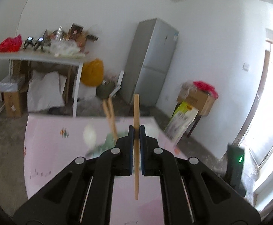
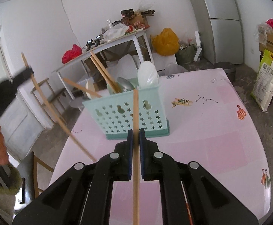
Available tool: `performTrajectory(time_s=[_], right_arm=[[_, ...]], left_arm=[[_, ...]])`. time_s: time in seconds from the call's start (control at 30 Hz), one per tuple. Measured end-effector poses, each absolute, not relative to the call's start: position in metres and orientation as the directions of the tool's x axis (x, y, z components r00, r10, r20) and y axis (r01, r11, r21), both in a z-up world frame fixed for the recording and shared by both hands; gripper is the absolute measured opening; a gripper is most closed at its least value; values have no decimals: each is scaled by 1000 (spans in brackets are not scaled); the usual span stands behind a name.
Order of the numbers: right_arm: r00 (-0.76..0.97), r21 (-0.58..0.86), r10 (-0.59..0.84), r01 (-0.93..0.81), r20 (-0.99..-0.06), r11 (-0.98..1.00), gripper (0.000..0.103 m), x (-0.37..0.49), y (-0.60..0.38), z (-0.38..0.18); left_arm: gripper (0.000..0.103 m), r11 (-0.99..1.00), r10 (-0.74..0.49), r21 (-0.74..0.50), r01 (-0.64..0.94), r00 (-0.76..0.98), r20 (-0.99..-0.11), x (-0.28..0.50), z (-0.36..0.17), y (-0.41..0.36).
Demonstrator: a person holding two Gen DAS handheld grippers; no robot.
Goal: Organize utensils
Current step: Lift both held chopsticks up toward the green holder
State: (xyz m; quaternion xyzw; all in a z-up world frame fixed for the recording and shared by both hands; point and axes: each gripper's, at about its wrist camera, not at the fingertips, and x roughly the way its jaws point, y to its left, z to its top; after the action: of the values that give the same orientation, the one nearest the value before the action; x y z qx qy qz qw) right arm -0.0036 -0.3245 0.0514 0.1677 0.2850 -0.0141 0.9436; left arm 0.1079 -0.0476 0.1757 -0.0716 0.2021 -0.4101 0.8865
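Left gripper (image 1: 136,131) clamped on a chopstick (image 1: 136,112), upright, above the pink table (image 1: 61,159); right gripper (image 2: 135,134) clamped on another chopstick (image 2: 135,110), tip just in front of the teal basket (image 2: 125,112); basket stands on the table, holding chopsticks (image 2: 104,73), a metal spoon (image 2: 125,85), a white spoon (image 2: 147,74); left view blurred.

Slanted wooden chopsticks (image 2: 102,73) and a white plastic spoon (image 2: 148,73) crowd the mint-green perforated plastic basket (image 2: 127,112) top. The pink tablecloth (image 2: 211,131) lies open to its right.
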Motion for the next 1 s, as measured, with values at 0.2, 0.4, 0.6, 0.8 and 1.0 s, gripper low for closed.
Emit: performTrajectory(time_s=[0.2, 0.4, 0.6, 0.8, 1.0], right_arm=[[842, 324, 74, 123, -534, 938, 7, -2, -333, 51], [842, 334, 70, 135, -535, 933, 7, 3, -345, 50], [836, 338, 63, 150, -546, 929, 7, 6, -352, 44], [826, 351, 58, 174, -561, 920, 7, 11, -362, 37], [820, 353, 53, 186, -570, 917, 7, 13, -364, 35]], left_arm=[[5, 653, -754, -281, 703, 640, -151, 126, 223, -56], [5, 701, -703, -292, 651, 700, -128, 155, 220, -77], [5, 736, -664, -325, 594, 728, -170, 185, 193, -100], [5, 750, -645, -355, 557, 735, -209, 201, 164, -115], [5, 701, -700, -416, 579, 669, -248, 201, 134, -118]])
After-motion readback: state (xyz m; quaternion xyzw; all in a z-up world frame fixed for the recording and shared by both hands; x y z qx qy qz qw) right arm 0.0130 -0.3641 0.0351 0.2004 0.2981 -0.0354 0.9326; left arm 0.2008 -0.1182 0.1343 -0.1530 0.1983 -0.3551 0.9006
